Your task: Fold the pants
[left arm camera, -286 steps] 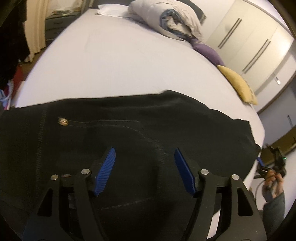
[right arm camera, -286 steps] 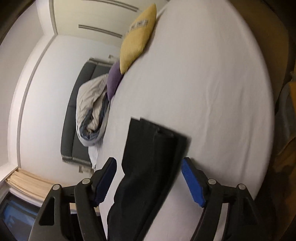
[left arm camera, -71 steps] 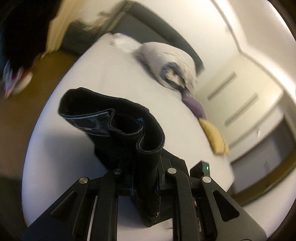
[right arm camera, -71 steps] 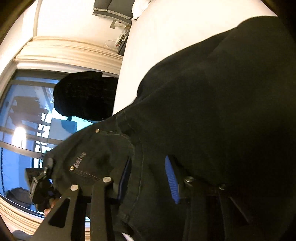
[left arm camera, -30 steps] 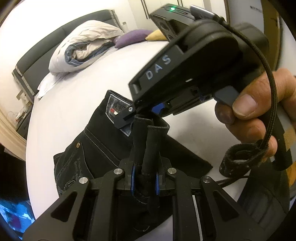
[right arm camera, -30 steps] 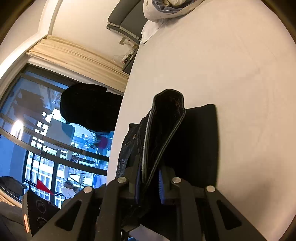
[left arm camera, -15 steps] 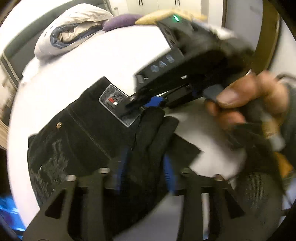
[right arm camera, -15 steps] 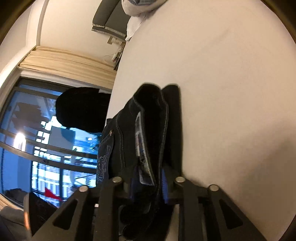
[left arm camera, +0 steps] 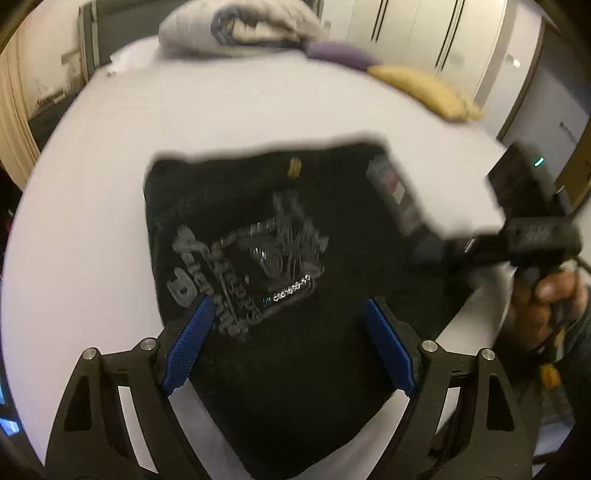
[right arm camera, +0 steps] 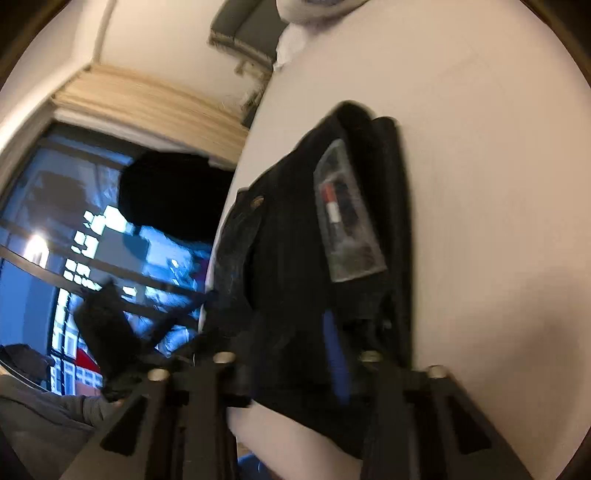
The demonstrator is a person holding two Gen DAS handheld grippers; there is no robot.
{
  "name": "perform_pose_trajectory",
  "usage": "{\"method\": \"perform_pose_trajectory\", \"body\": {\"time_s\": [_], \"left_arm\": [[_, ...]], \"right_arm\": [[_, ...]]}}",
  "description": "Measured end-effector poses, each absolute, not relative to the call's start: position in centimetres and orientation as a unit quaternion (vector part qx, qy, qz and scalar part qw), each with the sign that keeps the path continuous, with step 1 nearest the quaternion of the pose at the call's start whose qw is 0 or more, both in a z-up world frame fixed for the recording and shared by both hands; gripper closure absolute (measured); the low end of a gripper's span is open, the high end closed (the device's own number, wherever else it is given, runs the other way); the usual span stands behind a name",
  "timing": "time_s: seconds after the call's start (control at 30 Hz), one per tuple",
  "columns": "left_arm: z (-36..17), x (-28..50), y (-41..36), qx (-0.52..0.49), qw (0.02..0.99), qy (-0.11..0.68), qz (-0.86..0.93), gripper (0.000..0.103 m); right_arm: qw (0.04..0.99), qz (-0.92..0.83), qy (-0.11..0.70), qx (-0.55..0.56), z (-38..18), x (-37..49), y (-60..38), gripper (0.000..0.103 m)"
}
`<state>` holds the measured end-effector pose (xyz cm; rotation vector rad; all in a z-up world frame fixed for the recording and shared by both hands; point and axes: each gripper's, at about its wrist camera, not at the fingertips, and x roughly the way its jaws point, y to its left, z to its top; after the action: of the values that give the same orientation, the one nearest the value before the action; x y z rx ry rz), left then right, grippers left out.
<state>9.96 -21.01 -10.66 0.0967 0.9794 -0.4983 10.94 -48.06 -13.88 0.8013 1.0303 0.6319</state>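
The black pants (left arm camera: 280, 258) lie folded in a flat stack on the white bed (left arm camera: 92, 147), back pocket print and waist label facing up. My left gripper (left arm camera: 286, 343) is open and empty, hovering just above the stack's near edge. My right gripper (left arm camera: 436, 251) shows at the stack's right edge in the left wrist view. In the right wrist view the pants (right arm camera: 295, 240) fill the middle, and my right gripper (right arm camera: 295, 354) has its jaws parted a little with the pants' edge lying between the blue pads; the image is blurred.
A rolled duvet (left arm camera: 240, 29), a purple cushion (left arm camera: 332, 51) and a yellow cushion (left arm camera: 424, 92) lie at the bed's far side. Wardrobe doors (left arm camera: 424, 33) stand behind. A window (right arm camera: 74, 240) and curtain (right arm camera: 147, 99) are at the left.
My left gripper has opened, let go of the pants and drawn back above them. The pants have dropped flat onto the bed. My right gripper's jaws have parted slightly.
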Motion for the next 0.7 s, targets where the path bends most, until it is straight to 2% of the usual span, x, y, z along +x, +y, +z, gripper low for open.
{"method": "perform_pose_trajectory", "body": {"time_s": [0.07,0.1,0.13,0.17,0.2,0.27,0.4,0.57,0.67,0.7], "left_arm": [[-10.3,9.0,-20.9,0.052,0.856,0.452,-0.245,0.02],[-9.8,8.8,-20.3,0.043,0.858,0.45,-0.244,0.02],[-8.6,8.8,-19.3,0.02,0.865,0.44,-0.24,0.02],[-7.9,9.0,-18.3,0.004,0.873,0.425,-0.238,0.02],[-6.9,9.4,-17.2,-0.012,0.884,0.408,-0.23,0.02],[-6.5,10.7,-15.3,-0.037,0.886,0.409,-0.215,0.019],[-9.1,14.3,-12.0,-0.101,0.858,0.465,-0.194,0.019],[-13.7,18.1,-10.5,-0.206,0.786,0.542,-0.214,0.019],[-14.8,18.9,-11.9,-0.201,0.761,0.57,-0.238,0.019],[-14.9,19.1,-12.5,-0.187,0.761,0.572,-0.242,0.019]], "right_arm": [[0.753,0.279,0.467,0.37,-13.3,10.1,-48.7,0.091],[0.761,0.274,0.465,0.36,-12.7,9.9,-48.9,0.083],[0.768,0.27,0.462,0.353,-11.9,9.6,-49.0,0.073],[0.771,0.271,0.455,0.353,-11.0,9.5,-49.4,0.051],[0.777,0.27,0.445,0.353,-10.2,9.4,-49.8,0.035],[0.789,0.262,0.433,0.348,-8.6,10.1,-50.5,0.023],[0.779,0.248,0.461,0.346,-8.9,13.5,-51.1,0.023],[0.74,0.24,0.528,0.34,-12.9,17.2,-50.2,0.023],[0.735,0.25,0.533,0.338,-12.8,17.7,-49.5,0.024],[0.732,0.249,0.538,0.335,-12.9,18.0,-49.3,0.027]]}}
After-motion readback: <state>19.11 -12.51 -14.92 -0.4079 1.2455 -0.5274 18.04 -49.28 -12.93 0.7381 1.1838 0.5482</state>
